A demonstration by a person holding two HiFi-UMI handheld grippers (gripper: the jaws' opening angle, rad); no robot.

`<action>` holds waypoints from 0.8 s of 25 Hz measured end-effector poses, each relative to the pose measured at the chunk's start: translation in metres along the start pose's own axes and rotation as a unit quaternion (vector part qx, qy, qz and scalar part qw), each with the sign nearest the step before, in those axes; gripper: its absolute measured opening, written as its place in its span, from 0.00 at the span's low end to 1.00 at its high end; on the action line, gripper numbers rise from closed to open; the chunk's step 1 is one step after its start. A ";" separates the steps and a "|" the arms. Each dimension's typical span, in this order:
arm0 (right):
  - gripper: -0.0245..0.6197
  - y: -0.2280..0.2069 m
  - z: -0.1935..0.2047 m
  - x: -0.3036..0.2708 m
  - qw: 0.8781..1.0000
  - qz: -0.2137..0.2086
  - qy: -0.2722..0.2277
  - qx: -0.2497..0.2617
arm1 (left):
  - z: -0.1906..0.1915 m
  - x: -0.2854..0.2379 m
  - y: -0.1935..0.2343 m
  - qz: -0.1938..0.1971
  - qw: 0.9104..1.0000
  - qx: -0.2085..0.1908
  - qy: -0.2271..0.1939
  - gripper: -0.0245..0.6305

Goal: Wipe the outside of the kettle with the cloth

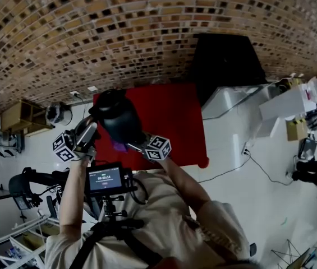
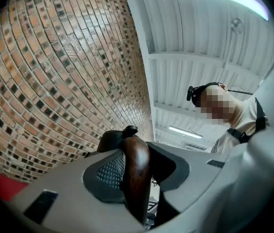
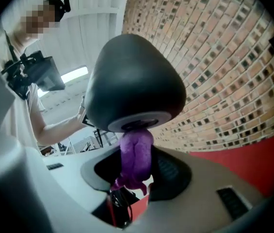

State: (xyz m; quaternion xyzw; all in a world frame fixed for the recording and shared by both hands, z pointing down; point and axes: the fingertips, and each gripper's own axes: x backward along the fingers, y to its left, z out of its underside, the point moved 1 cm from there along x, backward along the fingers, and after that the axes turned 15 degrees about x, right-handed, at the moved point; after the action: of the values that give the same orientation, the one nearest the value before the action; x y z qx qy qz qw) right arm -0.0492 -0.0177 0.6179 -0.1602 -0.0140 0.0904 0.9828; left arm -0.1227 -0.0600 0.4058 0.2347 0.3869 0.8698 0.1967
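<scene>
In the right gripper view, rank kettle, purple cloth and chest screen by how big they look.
Largest: kettle, though close to the camera.
Then purple cloth and chest screen, about alike; not ranked.

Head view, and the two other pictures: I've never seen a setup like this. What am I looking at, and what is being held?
There is no robot here. A person works with a hand-held two-jaw gripper in each hand. The head view comes from a camera on the person's head, looking steeply down at a red tabletop by a brick wall. The other two cameras ride on the grippers and look along their jaws. The left gripper is clamped on the brown handle of a dark kettle, which is held up in the air. The right gripper grips a purple cloth and has it at the kettle's underside. The cubes with square markers belong to the grippers.
</scene>
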 end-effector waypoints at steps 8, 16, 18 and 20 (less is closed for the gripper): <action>0.30 -0.072 -0.032 0.147 0.978 0.125 -0.134 -0.096 | -0.010 0.017 -0.013 0.007 1.000 -0.012 -0.011 0.23; 0.30 -0.005 0.022 0.033 0.999 0.023 0.018 -0.026 | -0.011 0.020 -0.001 -0.012 1.000 -0.010 -0.018 0.23; 0.30 0.016 0.013 0.004 1.000 -0.004 0.001 -0.023 | -0.009 0.019 0.003 -0.020 1.000 -0.017 -0.012 0.23; 0.30 0.018 0.003 -0.003 1.000 -0.006 -0.010 -0.028 | -0.007 0.020 0.005 -0.027 0.999 -0.023 -0.008 0.23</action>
State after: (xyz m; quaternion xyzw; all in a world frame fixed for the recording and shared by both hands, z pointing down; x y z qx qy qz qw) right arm -0.0554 -0.0006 0.6155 -0.1867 -0.0273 0.0859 0.9783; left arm -0.1438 -0.0568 0.4101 0.2262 0.3713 0.8711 0.2282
